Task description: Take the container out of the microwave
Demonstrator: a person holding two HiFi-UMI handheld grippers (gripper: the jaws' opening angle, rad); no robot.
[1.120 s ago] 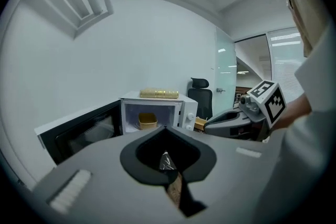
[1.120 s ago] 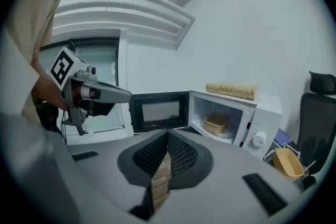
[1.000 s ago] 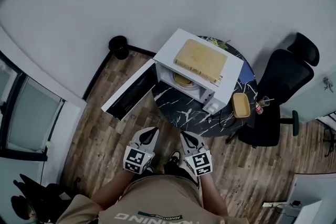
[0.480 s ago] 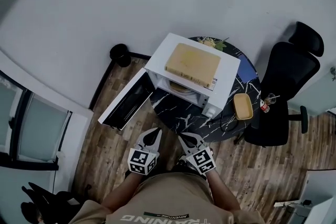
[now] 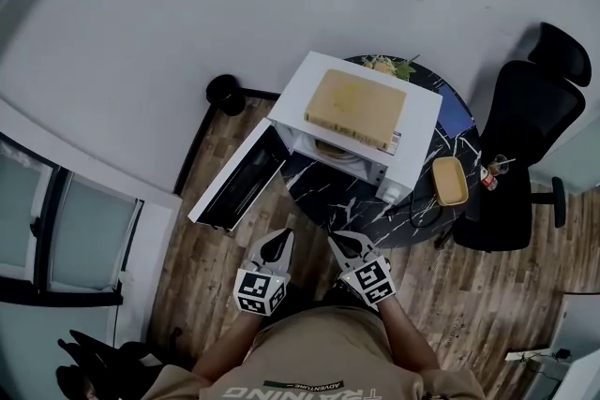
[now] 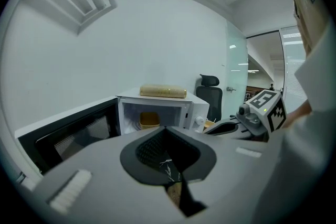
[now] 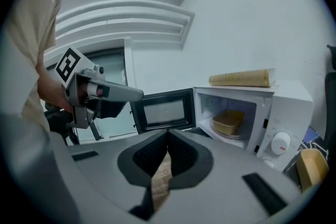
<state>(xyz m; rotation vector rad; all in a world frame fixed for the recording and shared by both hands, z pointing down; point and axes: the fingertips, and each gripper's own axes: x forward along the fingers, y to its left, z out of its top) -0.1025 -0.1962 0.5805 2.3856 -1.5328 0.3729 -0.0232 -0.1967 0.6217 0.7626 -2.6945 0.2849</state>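
Observation:
A white microwave [image 5: 417, 122] stands on a round black marble table [image 5: 352, 201], its door [image 5: 239, 178] swung open to the left. A yellow container [image 5: 328, 148] sits inside on the turntable; it also shows in the left gripper view [image 6: 149, 120] and the right gripper view [image 7: 229, 121]. Both grippers are held close to the person's body, well short of the table. My left gripper [image 5: 273, 244] is shut and holds nothing. So is my right gripper [image 5: 341, 244], beside it.
A tan slab [image 5: 356, 110] lies on top of the microwave. A second yellow container [image 5: 450, 181] and a small bottle [image 5: 489, 175] are at the table's right edge, next to a black office chair [image 5: 525, 155]. A black round object [image 5: 224, 92] stands by the wall.
The head view has shifted, so the microwave and table sit a little further right. Both grippers stay shut, side by side near the body, slightly lower in the view.

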